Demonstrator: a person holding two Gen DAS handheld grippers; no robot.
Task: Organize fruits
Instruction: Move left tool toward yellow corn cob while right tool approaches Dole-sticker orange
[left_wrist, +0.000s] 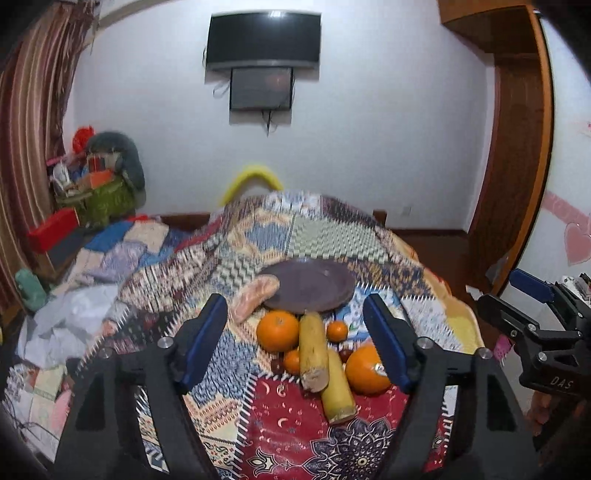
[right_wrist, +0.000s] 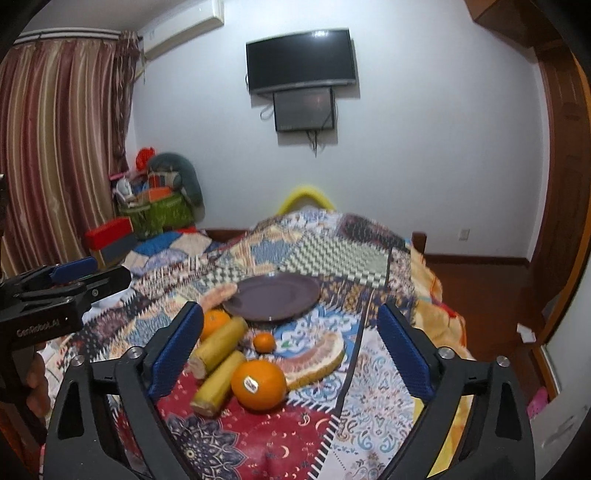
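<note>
A patchwork quilt (left_wrist: 229, 236) covers the bed and carries everything. On it, beyond both grippers, lies a dark purple plate (left_wrist: 314, 288), bare on top, with a pinkish bread-like piece (left_wrist: 255, 297) lapping its left rim. The left gripper (left_wrist: 295, 339) hovers over the near part of the quilt with its blue-padded jaws standing apart and nothing between the pads; the fruit cluster sits ahead of it, framed by its two fingers but untouched. The right gripper (right_wrist: 291, 347) likewise hangs with jaws wide and empty, the fruit lying ahead and toward its left finger. Two peeled, cut banana lengths lie side by side: the farther banana piece (left_wrist: 313, 350) runs with its long axis from the plate's edge toward the camera, cut end nearest; the nearer banana piece (left_wrist: 338, 387) lies just beside it, slanting a little to the right, cut end also nearest. A large orange (right_wrist: 258, 384) rests against the nearer piece and shows a small oval sticker whose print is too small to read. A second orange (left_wrist: 277, 330) sits left of the farther piece, near the plate. Two little tangerines (left_wrist: 337, 330) lie among them, with small dark fruits (left_wrist: 277, 365) too blurred to name. The left gripper's body reads "GenRobot.AI"; the right one's shows "DAS".
</note>
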